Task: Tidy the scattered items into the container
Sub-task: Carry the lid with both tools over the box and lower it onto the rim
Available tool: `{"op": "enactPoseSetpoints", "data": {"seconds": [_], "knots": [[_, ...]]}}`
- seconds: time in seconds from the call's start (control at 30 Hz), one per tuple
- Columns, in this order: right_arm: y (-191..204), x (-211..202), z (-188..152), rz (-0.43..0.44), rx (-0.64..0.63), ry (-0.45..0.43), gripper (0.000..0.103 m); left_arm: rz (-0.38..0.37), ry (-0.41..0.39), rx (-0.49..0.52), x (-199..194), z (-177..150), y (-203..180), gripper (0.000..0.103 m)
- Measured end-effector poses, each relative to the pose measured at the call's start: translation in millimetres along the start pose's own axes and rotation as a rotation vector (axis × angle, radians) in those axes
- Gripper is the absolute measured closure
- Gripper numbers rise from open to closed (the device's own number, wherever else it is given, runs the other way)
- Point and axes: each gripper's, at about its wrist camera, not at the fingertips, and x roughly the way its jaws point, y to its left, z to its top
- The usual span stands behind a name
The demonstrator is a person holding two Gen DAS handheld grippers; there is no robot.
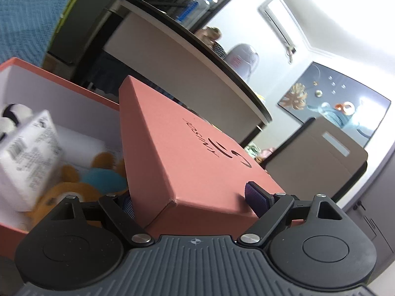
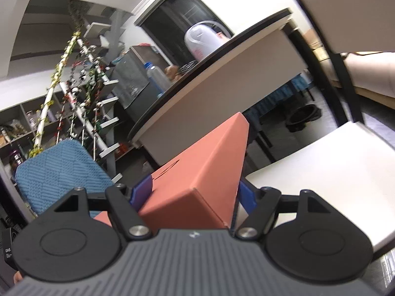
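A salmon-pink box lid with dark lettering is held tilted over the open pink box. My left gripper is shut on one corner of the lid, its blue pads against both sides. In the right wrist view my right gripper is shut on another corner of the same lid. Inside the box lie a white carton with small print, an orange and teal plush toy and a black-and-white plush.
A blue knitted cloth lies to the left behind the box. A white tabletop is on the right. A curved counter with bottles and a jug runs across the background, with a chair nearby.
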Motion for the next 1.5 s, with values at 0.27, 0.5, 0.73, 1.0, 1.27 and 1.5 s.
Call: {"op": "enactPoseSetpoints", "data": {"seconds": [0.27,0.5,0.73,1.0,1.27,1.5], "knots": [[38.3,54.2,-22.3,0.068,-0.033,0.052,0.029,0.051,-0.048,-0.039,-43.9,12.5,41.3,0.015],[62.5,96.7,-47.6,0.117,-0.047,0.117,0.029,0.108,-0.064,-0.083,-70.8,18.0,71.9,0.015],[69.3,124.1,-71.4,0.148,-0.039,0.169,0.029,0.149,-0.047,-0.126,-83.8,13.9,100.1,0.014],[56.6,139.1,-96.5,0.172,0.016,0.214,0.027,0.246,-0.069,-0.086,-85.1,13.0,104.8,0.012],[64.6,134.1,-98.2,0.157,-0.037,0.164,0.015,0.368,-0.161,-0.122,-100.8,22.4,110.5,0.010],[72.9,121.0,-92.5,0.096,-0.136,0.094,0.011,0.434,-0.236,-0.050,-112.8,17.0,100.8,0.010]]}}
